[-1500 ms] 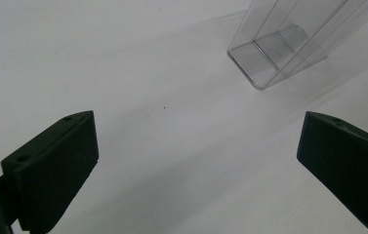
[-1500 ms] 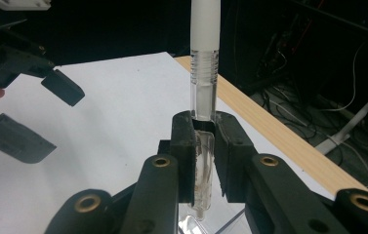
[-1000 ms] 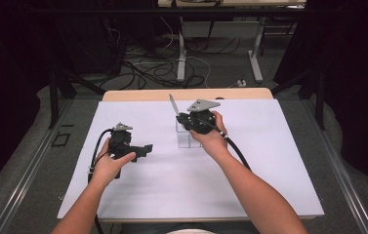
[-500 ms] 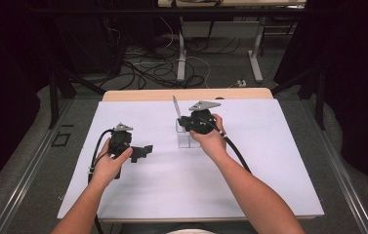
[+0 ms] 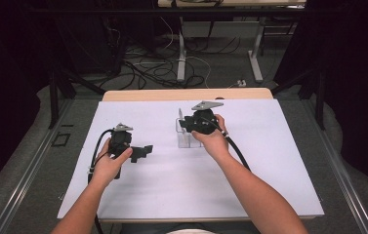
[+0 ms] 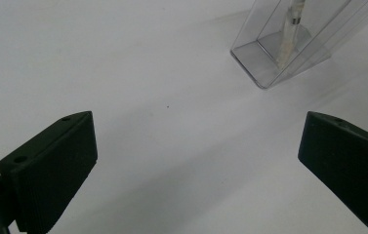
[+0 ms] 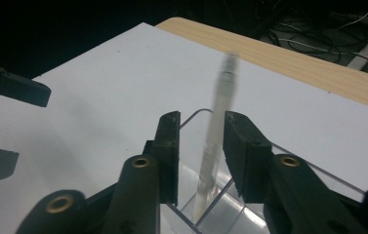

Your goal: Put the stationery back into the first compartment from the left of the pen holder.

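Pens: 1 [image 7: 215, 136], in 1 clear holder [image 6: 289, 53]; 2 tongs.

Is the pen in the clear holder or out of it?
In. The pen stands with its lower end inside the clear holder, leaning slightly, between the right gripper's parted jaws.

A white sheet [image 5: 269, 161] covers a wooden table [image 5: 186, 94], whose bare far edge shows. Grey floor [image 5: 25, 170] lies on both sides. Beyond the far edge, tangled cables [image 5: 142, 66] and white table legs [image 5: 181, 53] stand in darkness.
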